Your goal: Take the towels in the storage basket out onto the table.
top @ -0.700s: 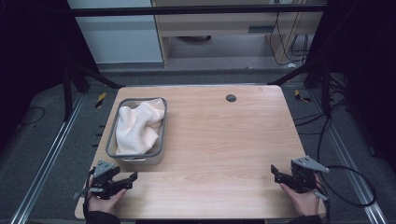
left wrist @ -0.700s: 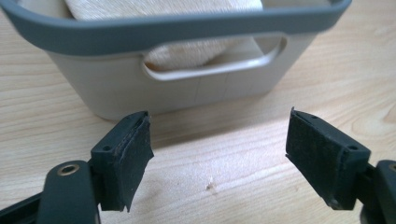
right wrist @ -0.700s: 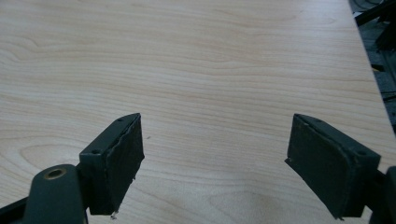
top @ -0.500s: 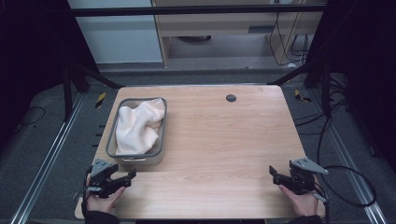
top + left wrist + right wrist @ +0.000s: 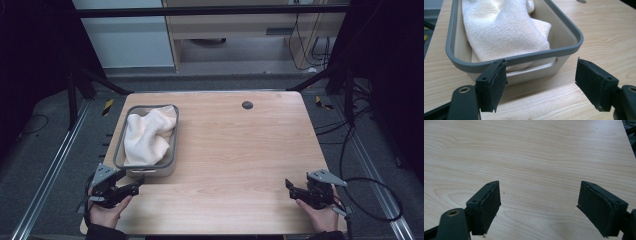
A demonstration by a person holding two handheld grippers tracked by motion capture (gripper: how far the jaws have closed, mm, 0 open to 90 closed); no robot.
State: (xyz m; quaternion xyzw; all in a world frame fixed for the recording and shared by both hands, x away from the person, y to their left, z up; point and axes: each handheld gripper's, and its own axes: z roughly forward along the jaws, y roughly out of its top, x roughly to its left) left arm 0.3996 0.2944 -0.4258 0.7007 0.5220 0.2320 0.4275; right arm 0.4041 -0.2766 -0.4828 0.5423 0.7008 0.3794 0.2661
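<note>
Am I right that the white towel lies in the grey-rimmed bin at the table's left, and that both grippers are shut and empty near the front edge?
Not quite: both grippers are open, not shut. The left gripper view and the right gripper view each show the jaws spread wide with nothing between them. The rest holds: the towel lies in the bin at the table's left.

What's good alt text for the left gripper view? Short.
A white towel lies bunched in a beige bin with a grey rim, standing on a wooden table. The left gripper points at the bin's near end, its two black jaws wide apart and holding nothing.
</note>
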